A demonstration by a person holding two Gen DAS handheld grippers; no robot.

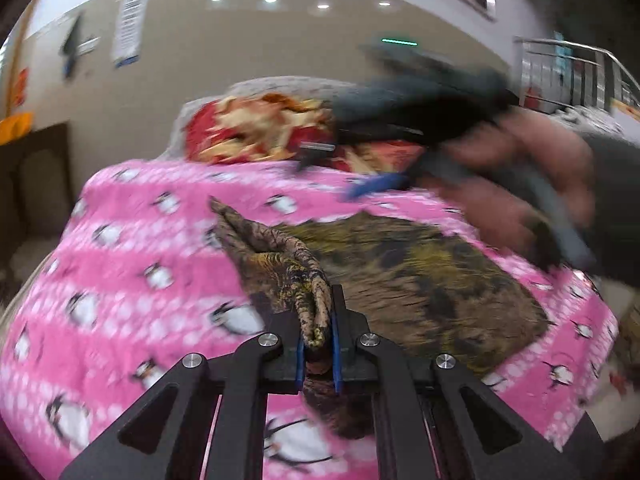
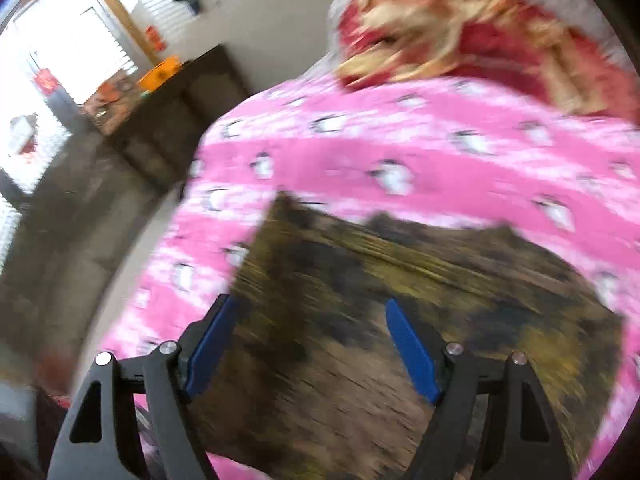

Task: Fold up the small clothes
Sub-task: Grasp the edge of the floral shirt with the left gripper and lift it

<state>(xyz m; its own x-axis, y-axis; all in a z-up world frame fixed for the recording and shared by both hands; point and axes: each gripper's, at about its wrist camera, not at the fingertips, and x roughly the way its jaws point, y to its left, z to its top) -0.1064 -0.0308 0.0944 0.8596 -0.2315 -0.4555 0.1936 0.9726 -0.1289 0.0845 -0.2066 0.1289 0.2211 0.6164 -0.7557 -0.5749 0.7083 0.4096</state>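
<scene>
A brown and yellow patterned garment point(image 1: 420, 276) lies on the pink penguin-print blanket point(image 1: 132, 264). My left gripper point(image 1: 318, 320) is shut on a bunched edge of that garment, and the cloth rises in a ridge from the bed to the blue pads. In the left wrist view the right gripper point(image 1: 348, 172) shows blurred above the garment's far side, held by a hand point(image 1: 520, 184). In the right wrist view the right gripper point(image 2: 308, 308) stands open over the garment point(image 2: 400, 300), with nothing between its blue pads point(image 2: 412, 352).
A red and cream floral quilt point(image 1: 264, 128) is heaped at the far end of the bed. A dark cabinet point(image 2: 176, 112) with an orange object on top stands by the wall past the bed's left edge. The floor point(image 2: 72, 240) lies to the left.
</scene>
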